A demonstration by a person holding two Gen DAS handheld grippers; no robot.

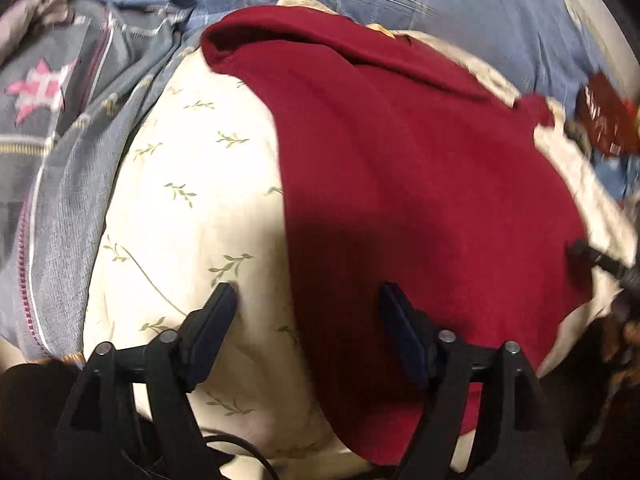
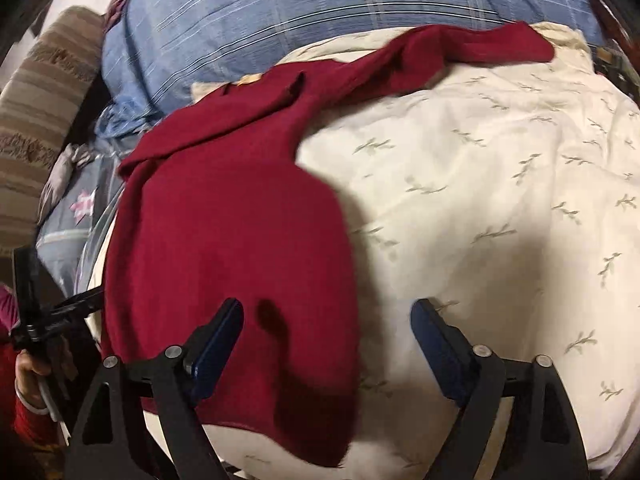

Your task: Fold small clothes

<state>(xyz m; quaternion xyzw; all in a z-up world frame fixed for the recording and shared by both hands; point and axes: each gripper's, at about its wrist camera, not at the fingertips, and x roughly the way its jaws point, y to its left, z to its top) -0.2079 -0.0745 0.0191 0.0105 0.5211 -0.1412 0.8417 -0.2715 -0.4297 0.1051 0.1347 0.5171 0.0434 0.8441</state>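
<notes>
Red garment [image 2: 224, 232] lies lengthwise away from both empty, spread grippers, sleeve [image 2: 460, 46] angling far-right

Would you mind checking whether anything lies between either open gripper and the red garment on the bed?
Nothing visible does: the left gripper and right gripper hover open directly over the red garment, spread uncovered on the cream bedding.

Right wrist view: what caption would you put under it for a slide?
Open right gripper above a red garment spread on a leaf-print cream sheet, one sleeve trailing toward the blue bedding.
</notes>
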